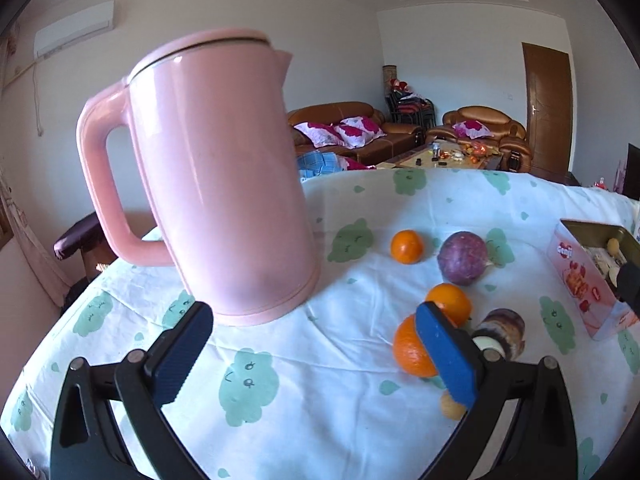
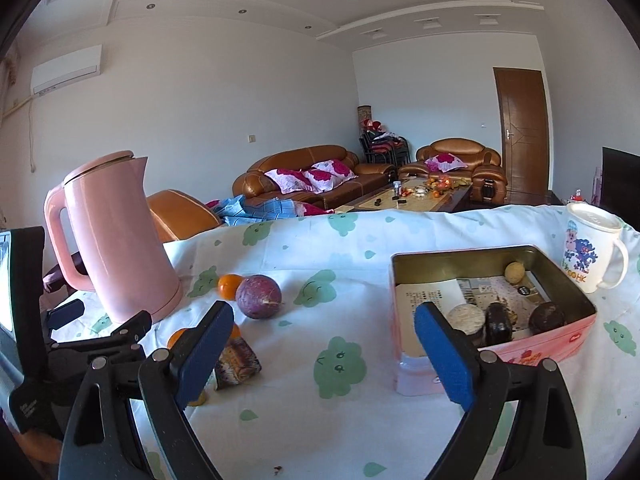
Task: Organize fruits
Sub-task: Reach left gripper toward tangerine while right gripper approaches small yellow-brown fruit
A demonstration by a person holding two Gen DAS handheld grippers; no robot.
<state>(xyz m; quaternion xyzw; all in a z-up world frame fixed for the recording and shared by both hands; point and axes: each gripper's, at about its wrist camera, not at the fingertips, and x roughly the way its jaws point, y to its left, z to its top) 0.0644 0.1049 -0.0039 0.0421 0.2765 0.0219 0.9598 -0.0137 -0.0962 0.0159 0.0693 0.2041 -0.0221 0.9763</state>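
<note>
In the left wrist view three oranges lie on the cloth: one far, one middle, one near beside my right finger. A purple round fruit sits between them, with a brown jar-like item and a small tan fruit. My left gripper is open and empty. In the right wrist view my right gripper is open and empty, between the purple fruit with the far orange and a pink tin holding a tan fruit and dark items.
A tall pink kettle stands at the table's left, close ahead of my left gripper; it also shows in the right wrist view. A white printed mug stands behind the tin. The table edge lies behind; sofas stand beyond.
</note>
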